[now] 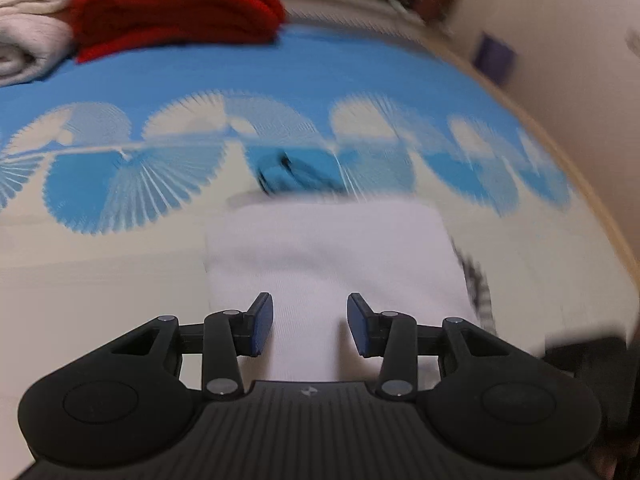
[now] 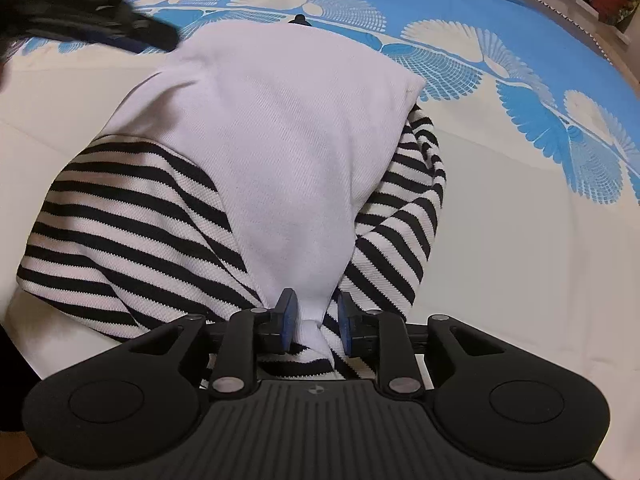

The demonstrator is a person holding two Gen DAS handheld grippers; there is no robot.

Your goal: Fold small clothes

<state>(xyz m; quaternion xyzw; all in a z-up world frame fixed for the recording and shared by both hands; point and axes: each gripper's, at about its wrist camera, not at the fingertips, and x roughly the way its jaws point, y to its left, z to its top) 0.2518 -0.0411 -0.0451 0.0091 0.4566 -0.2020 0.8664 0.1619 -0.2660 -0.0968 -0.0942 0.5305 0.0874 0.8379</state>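
Nearest, in the right wrist view, the right tongs (image 2: 313, 320) are seen pointing steeply down, their blue pads narrowly parted around a bunched edge of the garment (image 2: 280, 152). Whether the pads press on the cloth cannot be told; the fabric sits between them. The garment, white down the middle with black-and-white striped sleeves (image 2: 132, 216) tucked under on both sides, is laid on the pale part of the bed cover (image 2: 520, 260). At its far left corner the left tongs (image 2: 120, 36) are seen as a dark blur.

From the left wrist view, the left tongs (image 1: 310, 324) are held moderately open above the white fabric (image 1: 328, 256), with nothing gripped. Beyond, the cover's blue fan pattern (image 1: 120, 184) is crossed. At the bed's far left corner, folded red cloth (image 1: 176, 4) and folded white cloth (image 1: 28, 20) are stacked side by side.
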